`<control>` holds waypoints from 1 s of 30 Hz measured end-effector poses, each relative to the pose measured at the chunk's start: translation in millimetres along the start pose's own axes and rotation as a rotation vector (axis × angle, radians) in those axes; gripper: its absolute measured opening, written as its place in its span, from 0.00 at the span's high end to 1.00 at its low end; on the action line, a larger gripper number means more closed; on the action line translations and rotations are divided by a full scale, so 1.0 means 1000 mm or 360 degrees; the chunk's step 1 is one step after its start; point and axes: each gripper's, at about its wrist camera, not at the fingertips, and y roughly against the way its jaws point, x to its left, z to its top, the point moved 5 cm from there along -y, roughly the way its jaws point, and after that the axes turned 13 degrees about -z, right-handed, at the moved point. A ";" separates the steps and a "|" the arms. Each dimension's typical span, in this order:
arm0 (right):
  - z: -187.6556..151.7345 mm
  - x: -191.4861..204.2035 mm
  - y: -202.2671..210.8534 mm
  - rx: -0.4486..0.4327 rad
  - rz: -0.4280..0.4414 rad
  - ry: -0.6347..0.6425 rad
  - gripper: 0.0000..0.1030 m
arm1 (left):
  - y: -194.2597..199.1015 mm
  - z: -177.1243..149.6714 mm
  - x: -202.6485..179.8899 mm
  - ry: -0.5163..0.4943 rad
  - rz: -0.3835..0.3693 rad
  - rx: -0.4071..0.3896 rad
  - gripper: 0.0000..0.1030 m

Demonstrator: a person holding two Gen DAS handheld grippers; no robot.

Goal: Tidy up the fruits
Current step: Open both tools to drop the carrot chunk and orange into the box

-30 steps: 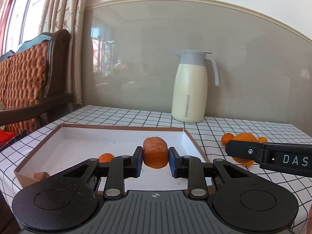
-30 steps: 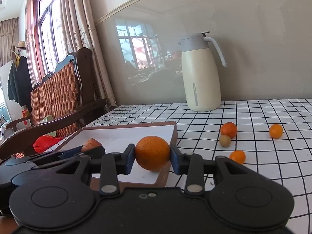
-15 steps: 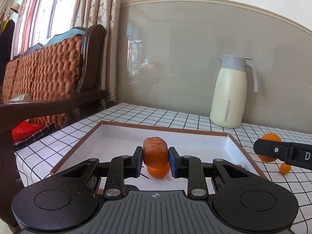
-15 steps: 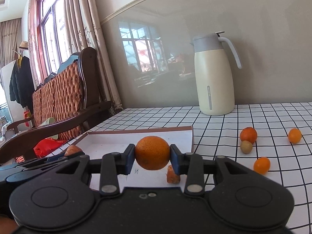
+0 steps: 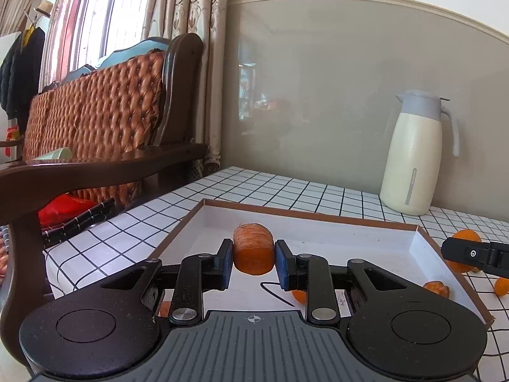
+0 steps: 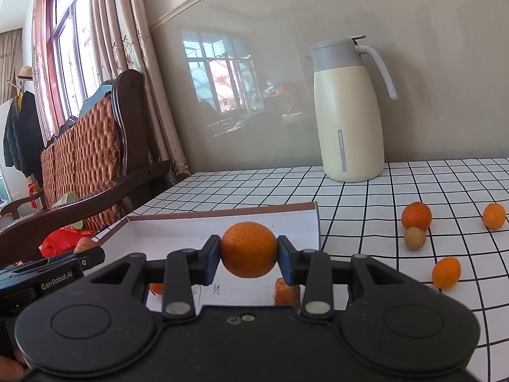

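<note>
My left gripper (image 5: pixel 254 261) is shut on a stubby carrot chunk (image 5: pixel 253 242) and holds it above the white, brown-rimmed box (image 5: pixel 318 214). My right gripper (image 6: pixel 249 259) is shut on a round orange (image 6: pixel 248 242), held over the near right part of the same box (image 6: pixel 222 213). On the box floor lie a carrot piece (image 6: pixel 287 293) and a small orange fruit (image 6: pixel 156 288). In the left wrist view the carrot piece (image 5: pixel 436 288) sits by the right wall. The right gripper's finger (image 5: pixel 470 253) reaches in from the right.
A cream jug (image 6: pixel 348 127) stands at the back by the wall. On the checked cloth right of the box lie an orange (image 6: pixel 416 215), a brownish fruit (image 6: pixel 414 238) and two small orange fruits (image 6: pixel 446 272). A wooden chair (image 5: pixel 95 165) stands left of the table.
Both grippers moved left with their loads still held. The carrot chunk now hangs over the box's middle, and the orange has come over the box from beside its right wall.
</note>
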 end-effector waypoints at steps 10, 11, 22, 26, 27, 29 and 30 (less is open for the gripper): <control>-0.002 0.005 -0.024 0.0051 -0.0087 0.0024 0.71 | -0.021 0.006 0.019 0.0014 0.0046 0.0044 0.72; -0.003 0.006 -0.025 0.0053 -0.0091 0.0026 0.71 | -0.023 0.006 0.021 0.0014 0.0047 0.0050 0.72; 0.010 0.006 -0.011 -0.0196 -0.0272 0.0015 0.05 | -0.036 0.014 0.037 0.0122 0.0123 0.0008 0.00; 0.024 -0.001 0.008 -0.0349 -0.0279 0.0024 0.06 | -0.021 0.027 0.034 0.0087 0.0157 -0.0141 0.00; 0.026 -0.004 0.009 -0.0350 -0.0271 0.0006 0.06 | -0.019 0.029 0.035 0.0085 0.0166 -0.0150 0.00; 0.029 -0.010 0.012 -0.0353 -0.0238 -0.0044 0.06 | -0.016 0.030 0.033 0.0059 0.0174 -0.0172 0.00; 0.029 -0.012 0.012 -0.0350 -0.0229 -0.0060 0.06 | -0.014 0.030 0.031 0.0030 0.0182 -0.0183 0.00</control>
